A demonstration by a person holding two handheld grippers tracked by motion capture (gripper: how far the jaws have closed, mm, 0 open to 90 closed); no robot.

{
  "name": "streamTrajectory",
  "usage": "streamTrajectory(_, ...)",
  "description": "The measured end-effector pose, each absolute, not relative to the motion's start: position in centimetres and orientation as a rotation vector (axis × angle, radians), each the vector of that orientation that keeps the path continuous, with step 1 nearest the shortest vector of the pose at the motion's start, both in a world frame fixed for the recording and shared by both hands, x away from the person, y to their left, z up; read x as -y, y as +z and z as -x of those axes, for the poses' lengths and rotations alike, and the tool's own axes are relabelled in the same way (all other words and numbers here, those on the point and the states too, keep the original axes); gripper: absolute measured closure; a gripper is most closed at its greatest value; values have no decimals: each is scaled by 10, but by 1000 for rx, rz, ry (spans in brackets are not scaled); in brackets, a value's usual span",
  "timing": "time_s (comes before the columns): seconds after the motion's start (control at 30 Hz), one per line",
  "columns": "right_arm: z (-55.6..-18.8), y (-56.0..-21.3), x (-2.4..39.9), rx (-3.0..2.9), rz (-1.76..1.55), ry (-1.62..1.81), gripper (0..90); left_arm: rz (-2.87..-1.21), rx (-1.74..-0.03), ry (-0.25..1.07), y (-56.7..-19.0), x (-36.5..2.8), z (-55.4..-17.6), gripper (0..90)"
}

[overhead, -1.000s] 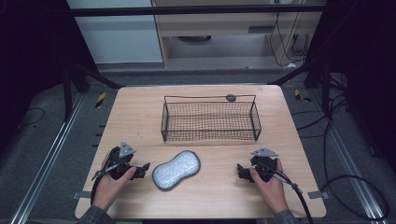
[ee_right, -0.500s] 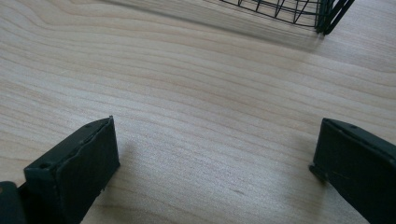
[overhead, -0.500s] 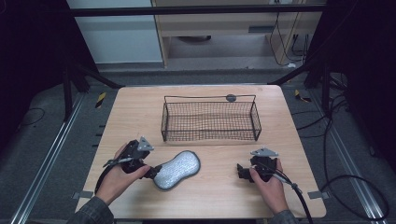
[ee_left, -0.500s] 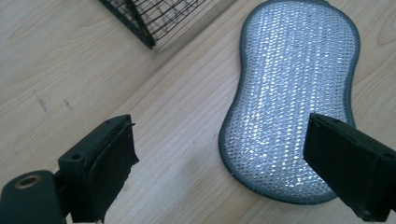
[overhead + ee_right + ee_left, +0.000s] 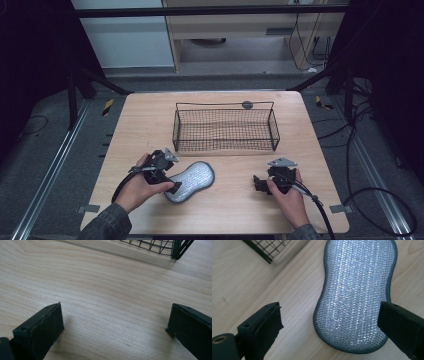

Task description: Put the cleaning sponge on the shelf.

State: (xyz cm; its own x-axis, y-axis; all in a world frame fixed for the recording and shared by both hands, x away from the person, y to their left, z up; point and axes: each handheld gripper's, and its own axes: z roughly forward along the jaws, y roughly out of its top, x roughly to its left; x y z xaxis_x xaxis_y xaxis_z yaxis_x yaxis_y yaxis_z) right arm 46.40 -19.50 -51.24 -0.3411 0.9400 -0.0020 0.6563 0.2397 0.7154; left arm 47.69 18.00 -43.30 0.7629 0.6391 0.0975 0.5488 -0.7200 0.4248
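The pad (image 5: 355, 293) is glittery silver woven mesh, rough, with a grey stitched cloth rim. The table (image 5: 105, 290) is pale matt wood. The basket (image 5: 225, 127) is thin black wire, probably coated metal.

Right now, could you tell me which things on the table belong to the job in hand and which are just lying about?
In the job:
- silver scrub pad, between the open jaws of the left hand-held gripper
- wire basket, the likely place for it

Lying about:
- dark round disc behind the basket
- right hand-held gripper, open over bare table
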Motion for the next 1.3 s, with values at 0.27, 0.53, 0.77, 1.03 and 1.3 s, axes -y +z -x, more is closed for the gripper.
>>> streamTrajectory(0.27, -463, -512, 194, -2082, -1462, 882, 4, -2647, -809, 269, -441, -152, -480, 42)
streamTrajectory(0.53, -463, -512, 194, -2094, -1454, 878, 4, -2675, -806, 233, -453, -136, -490, 37)
streamTrajectory(0.77, -463, -512, 194, -2104, -1450, 882, 4, -2695, -765, 186, -459, -127, -493, 36)
streamTrajectory(1.03, -462, -512, 193, -2113, -1444, 883, 4, -2716, -781, 204, -466, -122, -496, 38)
streamTrajectory(1.3, -463, -512, 193, -2118, -1430, 879, 4, -2735, -793, 184, -475, -122, -500, 30)
